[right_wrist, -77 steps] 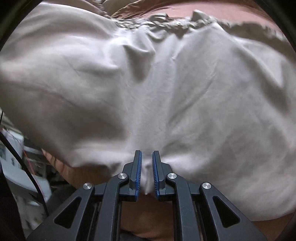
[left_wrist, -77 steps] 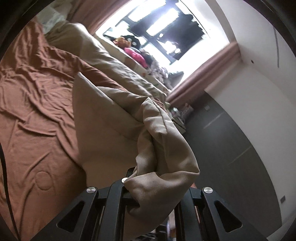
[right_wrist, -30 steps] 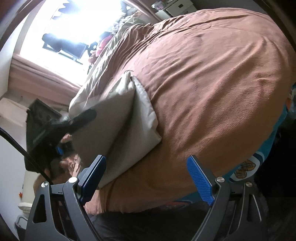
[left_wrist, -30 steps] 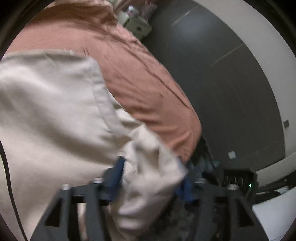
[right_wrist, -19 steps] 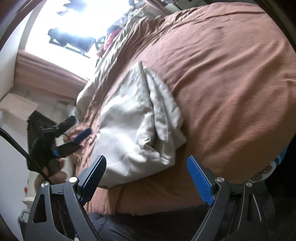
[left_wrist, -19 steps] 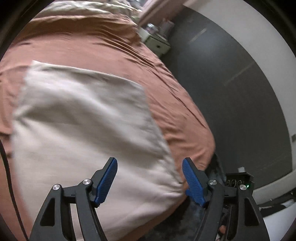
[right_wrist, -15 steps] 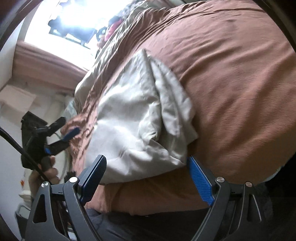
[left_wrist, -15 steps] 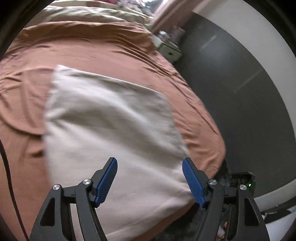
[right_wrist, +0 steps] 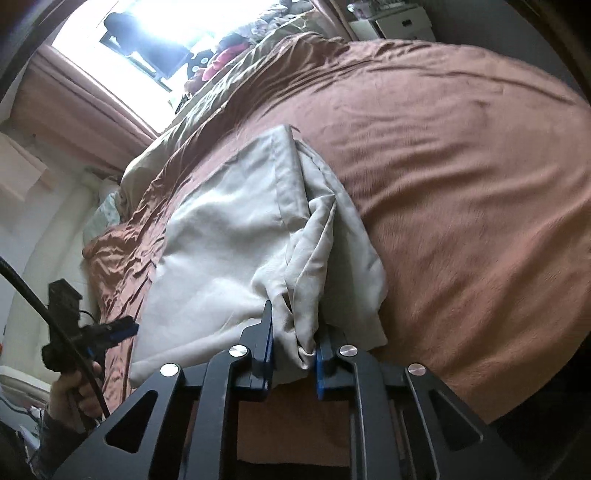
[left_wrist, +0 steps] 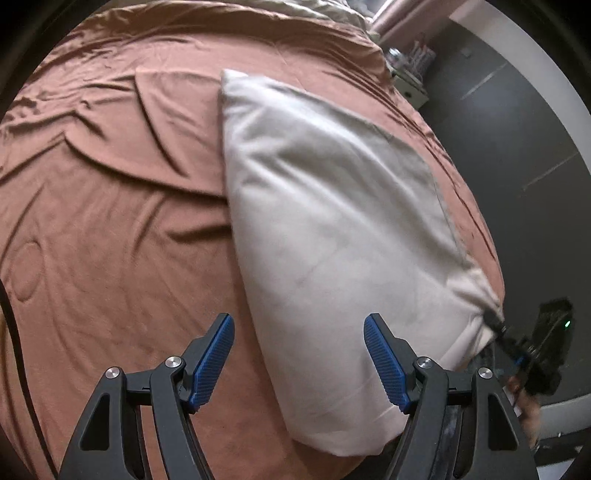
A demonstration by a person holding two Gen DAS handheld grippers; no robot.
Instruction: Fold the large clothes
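Note:
A beige folded garment lies flat on the brown bedspread, near the bed's edge. My left gripper is open and empty, hovering over the garment's near edge. In the right wrist view the same garment shows bunched layers at its near corner. My right gripper is shut on that bunched corner. The right gripper also shows at the right edge of the left wrist view, at the garment's corner. The left gripper shows at the left of the right wrist view, open, held by a hand.
An olive-beige duvet lies along the far side of the bed under a bright window. A white nightstand stands past the bed's far corner. A dark wall runs beside the bed.
My left gripper let go of the garment, opened and drew back. My right gripper, open half a second ago, has moved in and shut on the garment's bunched corner.

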